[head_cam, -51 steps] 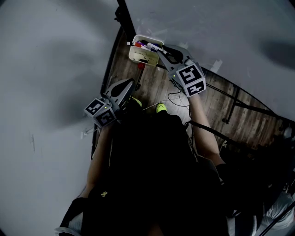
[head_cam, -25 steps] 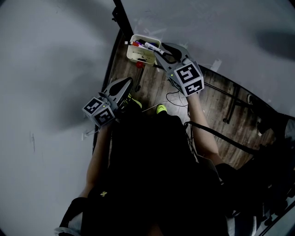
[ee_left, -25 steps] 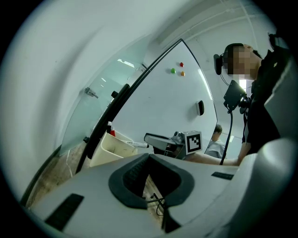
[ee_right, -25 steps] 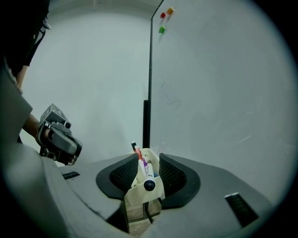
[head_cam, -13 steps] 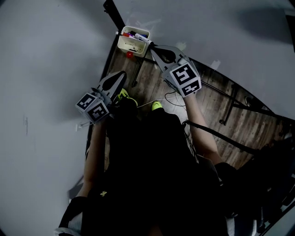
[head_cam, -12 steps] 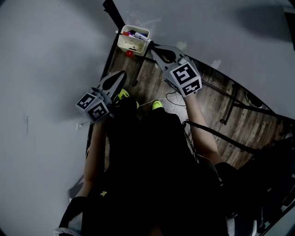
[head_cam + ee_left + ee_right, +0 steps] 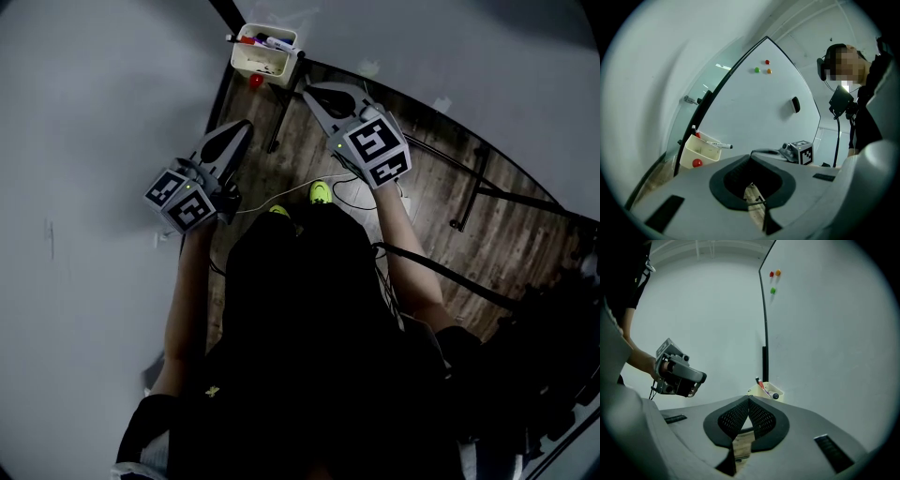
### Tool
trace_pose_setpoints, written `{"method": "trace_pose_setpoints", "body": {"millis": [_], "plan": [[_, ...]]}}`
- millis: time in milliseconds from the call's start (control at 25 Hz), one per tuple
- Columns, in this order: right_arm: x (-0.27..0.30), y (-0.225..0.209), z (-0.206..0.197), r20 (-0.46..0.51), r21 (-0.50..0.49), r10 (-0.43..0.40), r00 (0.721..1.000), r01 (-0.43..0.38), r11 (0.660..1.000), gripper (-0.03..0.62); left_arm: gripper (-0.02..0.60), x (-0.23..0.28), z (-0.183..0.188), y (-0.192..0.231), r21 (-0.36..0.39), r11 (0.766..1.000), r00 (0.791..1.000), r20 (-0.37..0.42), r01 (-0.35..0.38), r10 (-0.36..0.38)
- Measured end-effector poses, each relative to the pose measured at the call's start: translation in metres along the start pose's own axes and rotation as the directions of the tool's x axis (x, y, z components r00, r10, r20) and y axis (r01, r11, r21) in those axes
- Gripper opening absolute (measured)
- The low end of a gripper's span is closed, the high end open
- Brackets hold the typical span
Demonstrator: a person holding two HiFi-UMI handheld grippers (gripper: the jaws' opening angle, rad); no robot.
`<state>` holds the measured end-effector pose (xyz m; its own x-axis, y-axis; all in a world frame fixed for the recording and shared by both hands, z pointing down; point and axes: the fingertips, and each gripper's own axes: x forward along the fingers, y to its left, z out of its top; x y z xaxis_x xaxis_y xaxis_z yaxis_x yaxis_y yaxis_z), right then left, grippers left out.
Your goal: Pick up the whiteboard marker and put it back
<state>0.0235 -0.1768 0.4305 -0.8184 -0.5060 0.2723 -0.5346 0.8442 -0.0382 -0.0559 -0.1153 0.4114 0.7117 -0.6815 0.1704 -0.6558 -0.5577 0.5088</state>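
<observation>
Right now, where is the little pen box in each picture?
Head view: pen box, top centre.
Left gripper view: lower left.
Right gripper view: centre, slightly below middle.
Shared landmark: the whiteboard's black edge beside it.

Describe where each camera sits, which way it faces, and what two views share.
Head view: on the person's head, looking steeply down; left gripper, right gripper, forearms show.
Left gripper view: on that gripper, facing the whiteboard; its shut jaws show.
Right gripper view: likewise, facing the whiteboard's edge; shut jaws show.
Shared: all three see the marker tray.
</observation>
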Motion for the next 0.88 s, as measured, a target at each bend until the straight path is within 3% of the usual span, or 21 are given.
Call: {"method": "trace_pose_setpoints", "body": {"millis": [360,880], "plan": [[-0.015,0.045,-0.014,-0.032,-0.003,-0.032,0.999,0.032,0.999,0.008,0.014,-0.034,-0.022,-0.01,-0.012,1.0,1.0,0.011,0.017,-0.017],[-0.055,0.152,-0.005,-0.015,0.025,-0.048,0.999,0.048,0.999,0.008,0.014,-0.114,-0.049,-0.061,0.007,0.996,0.995,0.048,0.09,-0.091]]}}
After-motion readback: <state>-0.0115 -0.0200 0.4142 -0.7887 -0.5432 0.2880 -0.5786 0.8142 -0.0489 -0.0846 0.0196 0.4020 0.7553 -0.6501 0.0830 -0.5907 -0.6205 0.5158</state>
